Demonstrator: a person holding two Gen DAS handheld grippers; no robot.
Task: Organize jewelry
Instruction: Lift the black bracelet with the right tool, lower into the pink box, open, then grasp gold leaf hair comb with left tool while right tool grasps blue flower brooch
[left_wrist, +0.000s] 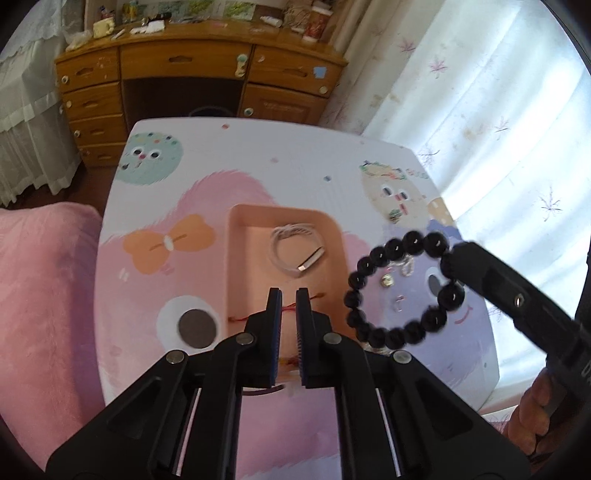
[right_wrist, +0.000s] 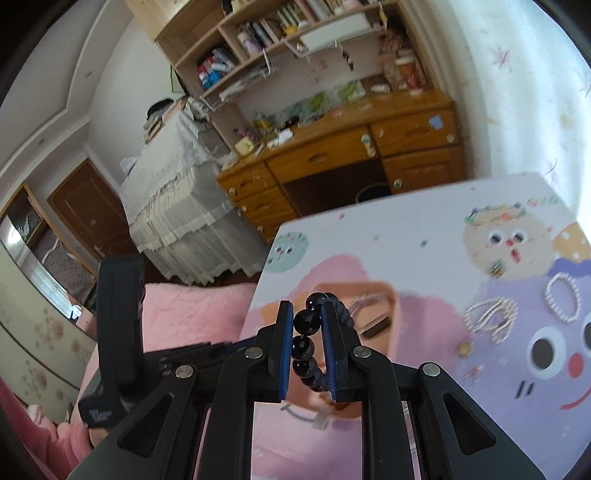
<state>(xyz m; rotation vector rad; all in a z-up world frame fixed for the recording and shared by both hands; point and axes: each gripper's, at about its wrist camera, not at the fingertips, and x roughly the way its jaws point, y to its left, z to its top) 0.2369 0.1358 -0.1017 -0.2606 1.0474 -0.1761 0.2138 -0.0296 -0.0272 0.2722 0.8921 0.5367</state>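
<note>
Gripping the black bead bracelet (right_wrist: 308, 343), the right fingers (right_wrist: 284, 343) clench it; left fingers (left_wrist: 274, 325) slightly parted, empty.

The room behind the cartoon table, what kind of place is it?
Most likely a home bedroom or study: a wooden desk with drawers, cluttered bookshelves above it, a pink quilt beside the table, and sunlit curtains.

Pink tray (left_wrist: 236, 258) (white bracelet (left_wrist: 295, 251) inside), near half seemingly open
</note>
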